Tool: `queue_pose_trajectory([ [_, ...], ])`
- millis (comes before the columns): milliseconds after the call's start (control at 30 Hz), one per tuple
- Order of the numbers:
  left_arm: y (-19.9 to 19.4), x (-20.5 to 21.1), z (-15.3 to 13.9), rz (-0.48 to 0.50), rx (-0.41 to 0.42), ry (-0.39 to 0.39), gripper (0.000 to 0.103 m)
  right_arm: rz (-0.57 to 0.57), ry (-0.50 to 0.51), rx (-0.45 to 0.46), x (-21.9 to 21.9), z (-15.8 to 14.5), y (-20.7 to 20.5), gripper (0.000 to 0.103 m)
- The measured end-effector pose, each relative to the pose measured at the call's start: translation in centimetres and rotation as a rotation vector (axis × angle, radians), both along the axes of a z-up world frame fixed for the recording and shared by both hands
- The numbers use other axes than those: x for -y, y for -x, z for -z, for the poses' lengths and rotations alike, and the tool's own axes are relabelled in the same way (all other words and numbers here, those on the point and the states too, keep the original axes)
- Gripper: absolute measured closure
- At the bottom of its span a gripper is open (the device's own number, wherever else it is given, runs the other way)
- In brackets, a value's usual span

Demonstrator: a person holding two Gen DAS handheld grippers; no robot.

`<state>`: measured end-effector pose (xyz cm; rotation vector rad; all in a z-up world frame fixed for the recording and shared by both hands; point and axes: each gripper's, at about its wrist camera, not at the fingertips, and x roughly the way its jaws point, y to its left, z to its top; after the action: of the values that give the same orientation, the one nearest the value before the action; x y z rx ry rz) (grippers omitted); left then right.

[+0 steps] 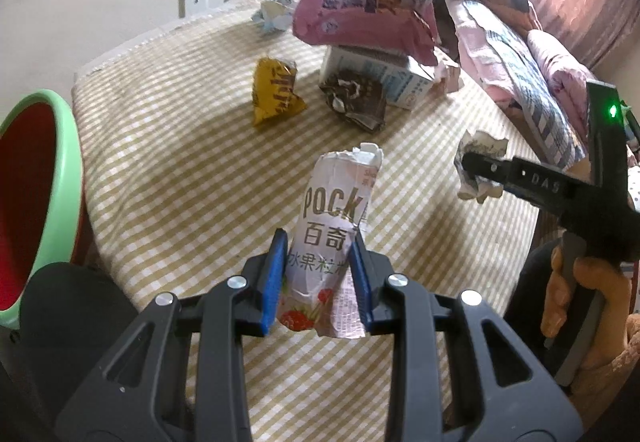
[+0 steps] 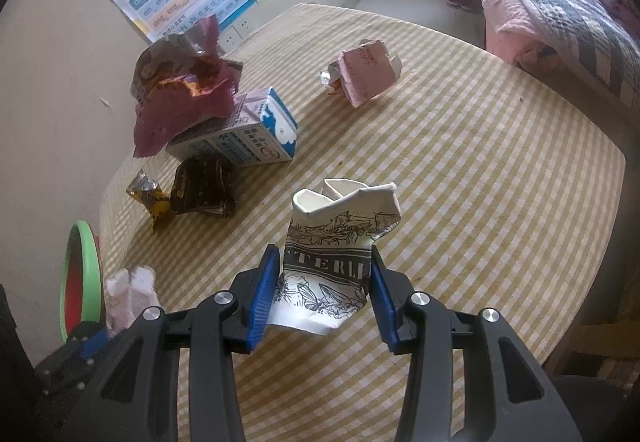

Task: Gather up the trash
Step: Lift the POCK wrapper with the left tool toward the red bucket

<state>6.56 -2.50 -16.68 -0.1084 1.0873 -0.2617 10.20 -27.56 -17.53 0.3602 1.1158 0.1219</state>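
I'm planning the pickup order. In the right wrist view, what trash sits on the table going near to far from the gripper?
Crushed paper cup held in the right gripper → dark brown wrapper → milk carton → pink box.

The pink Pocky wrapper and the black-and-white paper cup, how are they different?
The Pocky wrapper is pink with strawberries; the paper cup is white with black drawings. The wrapper is a narrow rolled tube; the cup is wider, its rim crushed. The left claw holds the wrapper, the right claw the cup. Both are crumpled trash.
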Motion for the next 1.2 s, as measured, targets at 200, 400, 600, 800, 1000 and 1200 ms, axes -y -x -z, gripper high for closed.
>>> queue_pose_trajectory([
  [200,0.0,-1.6,-0.7,-0.048,0.020,0.033,0.073,-0.027,0.047,0.012,-0.9,-0.4,0.6,0.060],
  [400,0.1,-2.5,-1.4,-0.072,0.050,0.054,0.073,-0.030,0.073,0.034,-1.8,-1.0,1.6,0.060],
  [600,0.1,-3.0,-1.4,-0.085,0.052,0.073,0.073,-0.041,0.082,0.038,-2.7,-1.3,2.4,0.060],
  [800,0.0,-3.3,-1.2,-0.096,0.046,0.089,0.073,-0.053,0.090,0.043,-3.6,-1.6,2.6,0.060],
  [1000,0.0,-3.8,-1.1,-0.106,0.048,0.107,0.073,-0.075,0.095,0.047,-4.6,-2.0,3.0,0.060],
  [1200,0.0,-4.2,-1.2,-0.119,0.050,0.123,0.073,-0.091,0.100,0.056,-5.5,-2.4,3.2,0.060],
])
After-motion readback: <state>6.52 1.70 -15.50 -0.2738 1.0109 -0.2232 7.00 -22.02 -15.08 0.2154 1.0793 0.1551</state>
